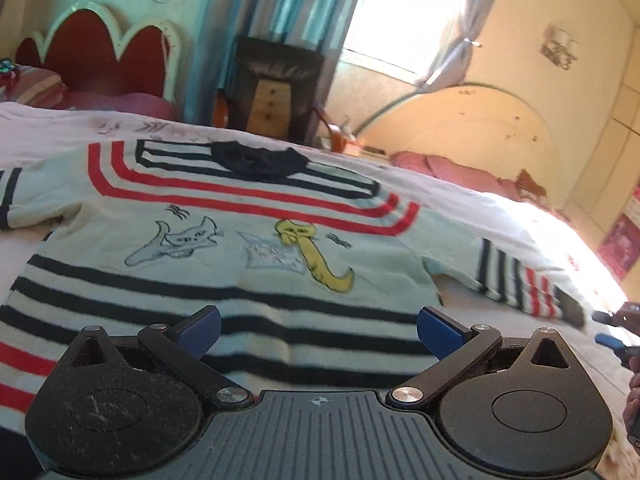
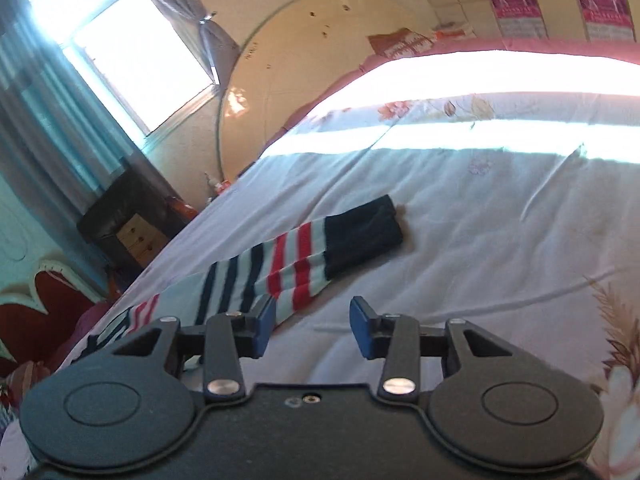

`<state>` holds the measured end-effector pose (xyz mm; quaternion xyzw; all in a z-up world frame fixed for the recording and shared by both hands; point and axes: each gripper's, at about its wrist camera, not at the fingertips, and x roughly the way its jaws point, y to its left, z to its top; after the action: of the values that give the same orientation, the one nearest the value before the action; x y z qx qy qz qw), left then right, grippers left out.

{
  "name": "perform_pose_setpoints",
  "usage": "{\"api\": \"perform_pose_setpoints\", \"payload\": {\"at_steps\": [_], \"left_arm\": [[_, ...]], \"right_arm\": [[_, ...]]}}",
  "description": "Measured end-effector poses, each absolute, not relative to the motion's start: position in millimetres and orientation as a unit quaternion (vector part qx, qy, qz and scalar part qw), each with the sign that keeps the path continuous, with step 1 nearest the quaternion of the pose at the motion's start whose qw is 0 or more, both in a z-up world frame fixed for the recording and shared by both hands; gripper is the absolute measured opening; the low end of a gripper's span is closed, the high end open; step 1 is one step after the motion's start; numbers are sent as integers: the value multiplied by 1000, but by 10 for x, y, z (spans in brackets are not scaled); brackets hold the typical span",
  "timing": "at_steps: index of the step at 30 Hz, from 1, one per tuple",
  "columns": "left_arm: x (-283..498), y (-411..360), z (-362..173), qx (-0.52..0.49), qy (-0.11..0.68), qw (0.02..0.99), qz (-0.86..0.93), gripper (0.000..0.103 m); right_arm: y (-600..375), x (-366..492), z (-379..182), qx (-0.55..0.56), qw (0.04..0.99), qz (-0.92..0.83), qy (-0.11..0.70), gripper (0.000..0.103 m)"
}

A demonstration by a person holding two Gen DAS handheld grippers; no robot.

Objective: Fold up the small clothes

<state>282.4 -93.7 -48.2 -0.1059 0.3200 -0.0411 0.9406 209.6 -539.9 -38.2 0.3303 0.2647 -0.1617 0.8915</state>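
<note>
A small pale-blue sweater (image 1: 224, 240) with black and red stripes, a shark and a yellow cat-anchor lies flat, front up, on the bed. My left gripper (image 1: 318, 330) is open and empty, just above its striped hem. Its right sleeve (image 2: 304, 252), with a dark cuff, stretches out over the sheet. My right gripper (image 2: 313, 328) is open and empty, just short of that sleeve, with its left finger (image 2: 264, 326) over the sleeve's edge. The right gripper's blue tips show in the left wrist view (image 1: 612, 330) beyond the cuff.
The bed has a white floral sheet (image 2: 480, 220), sunlit at the far side. A red scalloped headboard (image 1: 100, 52) and pink pillows (image 1: 460, 172) lie beyond. A dark chair with a wooden drawer unit (image 1: 272, 88) stands under the window.
</note>
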Motion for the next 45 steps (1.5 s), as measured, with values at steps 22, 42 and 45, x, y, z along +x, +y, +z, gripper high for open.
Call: {"api": "perform_pose_setpoints", "payload": {"at_steps": [22, 42, 45], "left_arm": [[3526, -185, -729, -82, 355, 931, 36, 103], [3693, 1294, -852, -175, 339, 924, 26, 103], [3703, 1351, -897, -192, 337, 921, 25, 103]], "right_arm": [[-5681, 2919, -745, 276, 904, -194, 262, 7], [-1949, 3776, -611, 157, 925, 131, 319, 7], [-1696, 3767, -746, 110, 928, 137, 330, 11]]}}
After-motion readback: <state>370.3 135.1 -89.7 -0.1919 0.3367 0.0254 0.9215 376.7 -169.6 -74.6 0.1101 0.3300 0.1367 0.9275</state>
